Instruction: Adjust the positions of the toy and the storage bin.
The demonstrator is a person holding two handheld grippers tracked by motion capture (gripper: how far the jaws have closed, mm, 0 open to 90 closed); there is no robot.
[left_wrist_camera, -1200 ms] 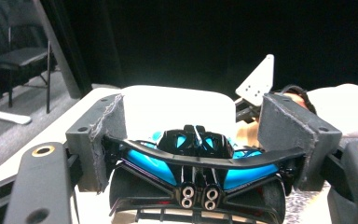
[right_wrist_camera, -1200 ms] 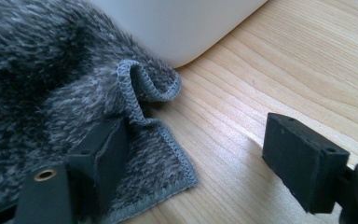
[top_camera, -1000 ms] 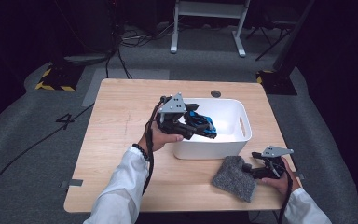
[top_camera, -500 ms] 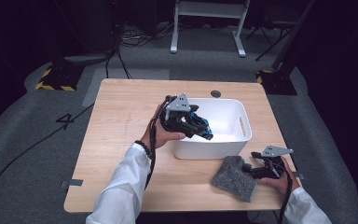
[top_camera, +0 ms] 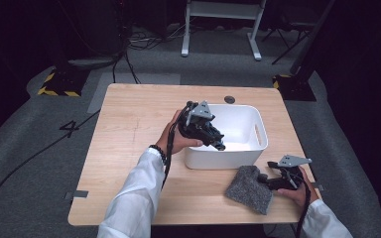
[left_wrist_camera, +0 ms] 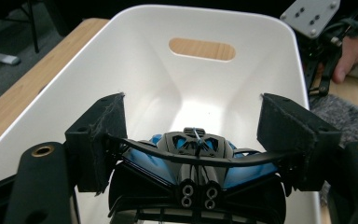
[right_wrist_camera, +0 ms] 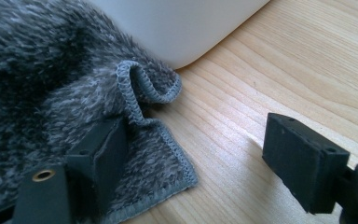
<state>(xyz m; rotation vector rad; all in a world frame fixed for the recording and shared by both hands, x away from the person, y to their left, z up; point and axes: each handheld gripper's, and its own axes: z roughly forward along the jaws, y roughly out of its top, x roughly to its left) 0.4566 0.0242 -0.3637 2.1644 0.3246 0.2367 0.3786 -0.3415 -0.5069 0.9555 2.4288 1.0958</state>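
left gripper (top_camera: 217, 143) clamping blue-black toy (left_wrist_camera: 193, 154), right gripper (right_wrist_camera: 205, 154) agape

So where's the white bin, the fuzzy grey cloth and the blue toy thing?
white bin (top_camera: 258, 130), high view, right wall.
fuzzy grey cloth (top_camera: 248, 188), high view, its middle.
blue toy thing (left_wrist_camera: 242, 173), left gripper view, blue side.

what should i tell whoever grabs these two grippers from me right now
Left gripper: shut on the blue and black toy, held over the open white bin.
Right gripper: open, low on the table, one pad on the edge of the grey fuzzy cloth, nothing gripped.
Cloth lies in front of the bin, touching its near wall.
Done: toy carried to the bin.
Left: probably lower and release the toy, then grip the cloth.
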